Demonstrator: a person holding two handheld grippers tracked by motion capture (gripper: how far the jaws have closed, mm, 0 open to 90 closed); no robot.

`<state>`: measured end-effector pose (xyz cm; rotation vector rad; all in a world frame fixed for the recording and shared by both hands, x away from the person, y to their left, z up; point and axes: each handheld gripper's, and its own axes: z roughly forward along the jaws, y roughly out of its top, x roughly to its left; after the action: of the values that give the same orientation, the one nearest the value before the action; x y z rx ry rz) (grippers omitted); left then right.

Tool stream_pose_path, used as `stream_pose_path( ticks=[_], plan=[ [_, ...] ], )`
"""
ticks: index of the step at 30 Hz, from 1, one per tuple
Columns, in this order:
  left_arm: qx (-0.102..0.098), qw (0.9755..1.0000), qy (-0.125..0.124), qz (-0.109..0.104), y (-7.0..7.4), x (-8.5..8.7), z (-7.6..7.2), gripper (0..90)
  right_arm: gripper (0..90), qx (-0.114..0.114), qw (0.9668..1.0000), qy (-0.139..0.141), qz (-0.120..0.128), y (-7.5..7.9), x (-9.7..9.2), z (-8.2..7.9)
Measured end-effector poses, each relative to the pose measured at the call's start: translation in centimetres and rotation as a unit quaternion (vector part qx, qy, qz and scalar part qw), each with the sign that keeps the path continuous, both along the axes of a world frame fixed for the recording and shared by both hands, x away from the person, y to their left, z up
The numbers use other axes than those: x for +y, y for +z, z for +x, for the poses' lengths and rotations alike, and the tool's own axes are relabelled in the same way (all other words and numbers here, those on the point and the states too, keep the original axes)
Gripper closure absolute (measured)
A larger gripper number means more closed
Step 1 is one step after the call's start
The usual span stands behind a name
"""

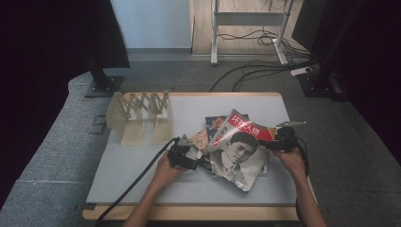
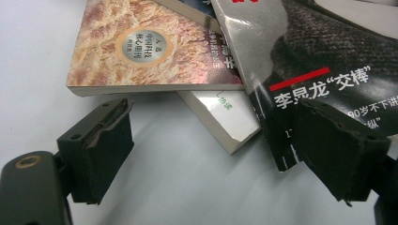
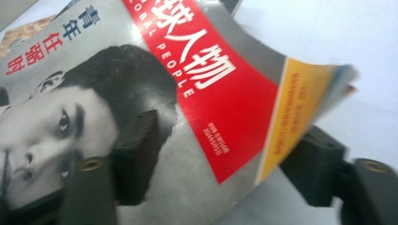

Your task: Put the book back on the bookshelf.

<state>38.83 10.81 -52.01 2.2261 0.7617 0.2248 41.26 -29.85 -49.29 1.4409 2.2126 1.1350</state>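
A magazine (image 1: 236, 151) with a black-and-white portrait and a red title band lies on top of a pile of books, its right edge lifted and bent. My right gripper (image 1: 265, 143) is at that edge. In the right gripper view the magazine (image 3: 211, 93) runs between the wide-apart jaws of the right gripper (image 3: 230, 131), one above the cover and one under the yellow edge. My left gripper (image 1: 201, 163) is at the pile's left side. In the left gripper view the left gripper (image 2: 211, 117) is open, one jaw over the table and one at the magazine's corner (image 2: 319, 56).
Under the magazine lie an orange-brown book (image 2: 141, 47) and a white book (image 2: 220, 117). An expanding wooden book rack (image 1: 142, 116) stands at the back left of the pale table (image 1: 142, 175). Cables trail from both grippers toward the front edge.
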Motion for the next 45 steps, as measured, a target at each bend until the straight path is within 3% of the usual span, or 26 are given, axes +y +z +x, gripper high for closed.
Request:
stream_pose_path(
  ticks=[1,3,4,5,8,11,18,24,35,40,45],
  plan=[
    [0.0,1.0,0.0,0.0,0.0,0.0,0.0,12.8,44.0,-0.005,1.0,-0.004,-0.004,0.2,-0.1,0.1],
    [0.0,1.0,-0.001,0.0,0.0,0.0,0.0,12.8,49.1,-0.006,0.9999,-0.007,-0.008,0.4,-0.2,0.1],
    [0.001,1.0,-0.001,0.0,0.0,0.0,0.0,12.8,58.3,-0.007,0.9998,-0.015,-0.011,0.6,-0.4,0.2],
    [0.001,1.0,-0.001,0.0,0.0,0.0,0.0,12.8,58.3,-0.007,0.9998,-0.015,-0.011,0.6,-0.4,0.2],
    [0.001,1.0,0.0,-0.001,0.0,0.0,0.0,12.8,71.5,-0.012,0.9996,-0.025,-0.008,0.9,-0.5,0.2],
    [0.002,1.0,0.0,-0.003,-0.1,0.1,0.0,12.8,76.7,-0.019,0.9995,-0.024,-0.011,1.3,-0.4,0.0],
    [0.005,1.0,0.0,-0.008,-0.1,0.2,0.1,12.8,80.4,-0.028,0.9993,-0.017,-0.018,2.1,0.1,-0.2],
    [0.0,1.0,-0.005,-0.007,0.0,0.2,0.0,13.0,82.9,-0.05,0.9985,-0.007,-0.02,3.5,0.8,-0.5],
    [0.012,0.9998,-0.004,-0.018,0.3,0.5,0.2,11.8,83.5,-0.068,0.9974,0.006,-0.023,5.1,1.7,-0.9],
    [0.016,0.9992,-0.012,-0.035,0.6,0.5,0.1,13.8,83.7,-0.077,0.9968,0.011,-0.016,5.7,1.9,-1.2],
    [0.015,0.9991,-0.025,-0.031,0.6,0.3,-0.2,13.9,83.6,-0.089,0.9957,0.019,-0.019,6.5,2.4,-1.7]
  ],
)
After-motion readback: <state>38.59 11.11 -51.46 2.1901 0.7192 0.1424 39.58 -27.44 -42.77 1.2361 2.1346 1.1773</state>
